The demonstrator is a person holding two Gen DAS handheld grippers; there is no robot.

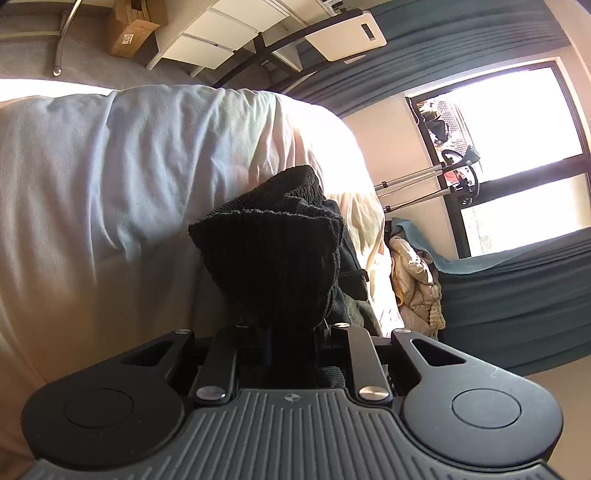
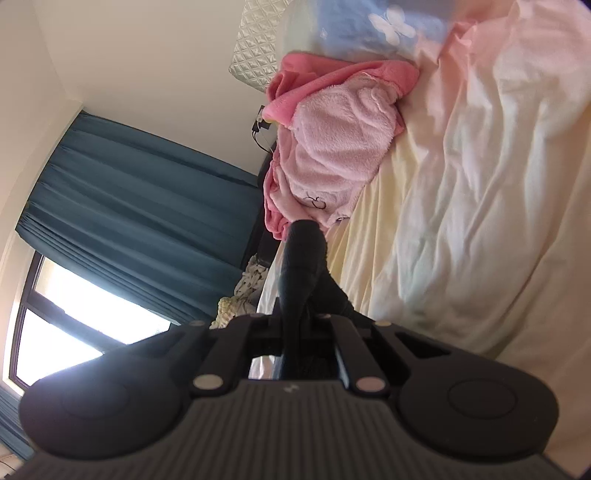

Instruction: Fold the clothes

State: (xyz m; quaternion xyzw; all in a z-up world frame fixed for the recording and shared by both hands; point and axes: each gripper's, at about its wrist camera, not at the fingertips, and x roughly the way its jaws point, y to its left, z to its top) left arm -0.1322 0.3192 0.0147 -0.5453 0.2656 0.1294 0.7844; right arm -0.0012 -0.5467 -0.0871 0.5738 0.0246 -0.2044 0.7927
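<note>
A black ribbed garment point(image 1: 295, 184) bunches up straight ahead in the left wrist view, above the pale bed sheet point(image 1: 92, 166). My left gripper point(image 1: 288, 266) is shut on a thick fold of it, and the cloth hides the fingers. In the right wrist view my right gripper point(image 2: 303, 236) is shut on a thin edge of the same black garment point(image 2: 332, 295), which trails down to the right of the closed fingers. Both grippers hold the cloth lifted off the cream sheet point(image 2: 461, 203).
A pink fleece garment point(image 2: 332, 140) lies heaped at the bed's edge, with a blue butterfly pillow point(image 2: 369, 26) beyond it. Teal curtains point(image 2: 129, 192) flank a bright window point(image 1: 517, 110). A heap of clothes point(image 1: 413, 280) sits beside the bed, and a cardboard box point(image 1: 129, 29) on the floor.
</note>
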